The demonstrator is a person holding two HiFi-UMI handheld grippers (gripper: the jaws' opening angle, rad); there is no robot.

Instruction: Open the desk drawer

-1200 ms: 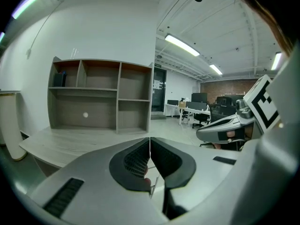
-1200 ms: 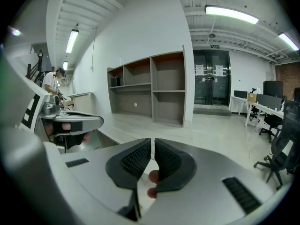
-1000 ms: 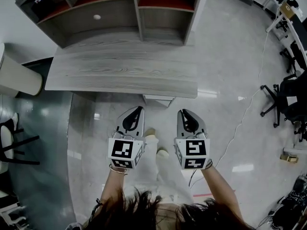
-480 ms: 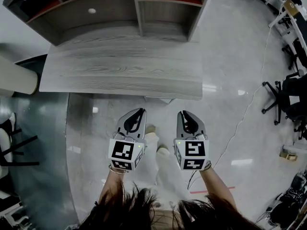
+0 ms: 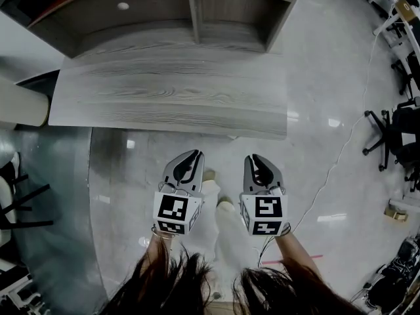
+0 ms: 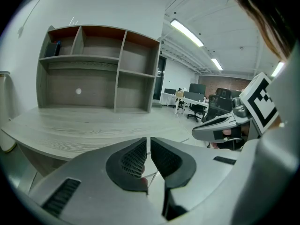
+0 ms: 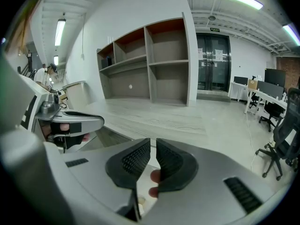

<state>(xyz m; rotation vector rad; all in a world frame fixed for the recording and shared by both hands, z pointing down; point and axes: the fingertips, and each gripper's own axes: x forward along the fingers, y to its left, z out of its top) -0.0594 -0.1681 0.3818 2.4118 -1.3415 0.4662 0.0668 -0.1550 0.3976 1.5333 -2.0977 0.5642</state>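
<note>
- Below the desk's near edge, in the head view, the left gripper and the right gripper hung side by side over the pale glossy floor; both pointed towards the desk and stood apart from it, touching nothing.
- Left gripper: its own view showed the two dark ribbed pads drawn almost together, with only a thin slit between them; nothing lay in that slit; the desk top spread ahead and a little to the left of the tips.
- Right gripper: its jaws stood likewise nearly closed and empty; the desk's front corner lay ahead and to the left of the tips.
- Each gripper showed in the other's view: the right one at the right edge of the left gripper view, the left one at the left edge of the right gripper view.
- Drawer: it could not be made out in any view; the desk top's front edge overhung the place under the desk, ahead of both grippers.
- Shelf unit: it stood on the far side of the desk top, its compartments open towards the person.
- Person's feet: on the floor between the two grippers.
- Office chair: well apart, at the right; a thin cable ran across the floor near it.
</note>
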